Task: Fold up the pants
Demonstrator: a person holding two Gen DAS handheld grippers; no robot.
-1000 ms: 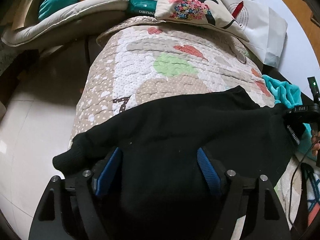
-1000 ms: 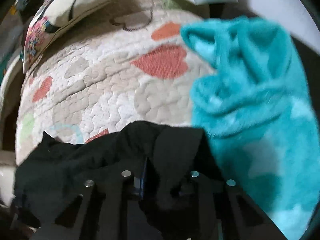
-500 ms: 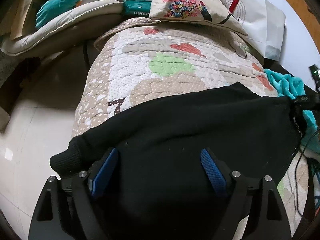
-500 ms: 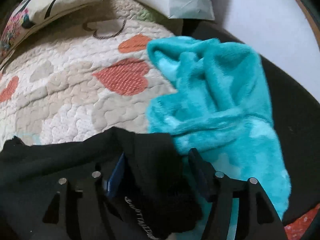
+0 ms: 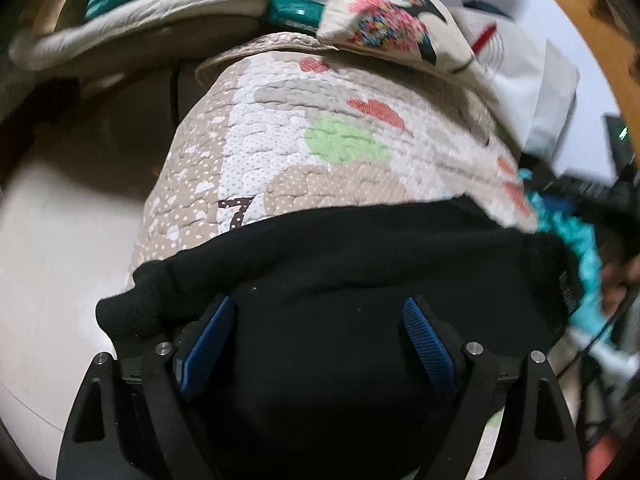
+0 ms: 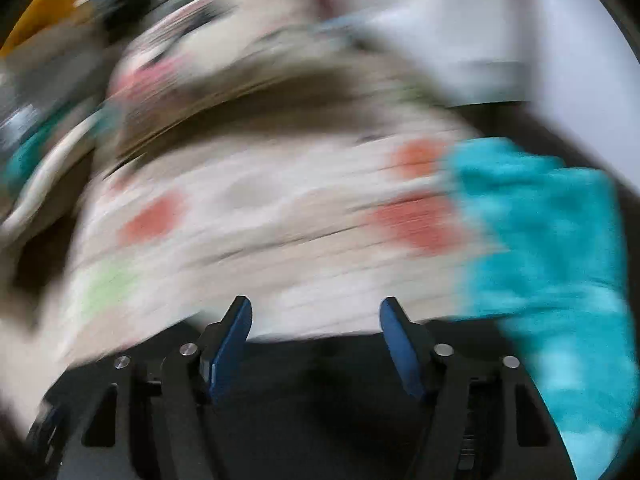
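Fold laid: black pants (image 5: pixel 344 280) lie doubled on the quilt (image 5: pixel 280 152). Left gripper (image 5: pixel 320 344) wide open, empty; right gripper (image 6: pixel 316 340) likewise. Next, regrip an edge.

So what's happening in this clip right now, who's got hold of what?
A person with a handheld gripper in each hand is folding black pants laid across a quilted cover. Both grippers are open. The left gripper sits low over the dark fabric, its blue pads apart with cloth between them but not pinched. The right gripper holds nothing; its view is heavily motion-blurred, with the quilt ahead and a teal fleece item to its right.
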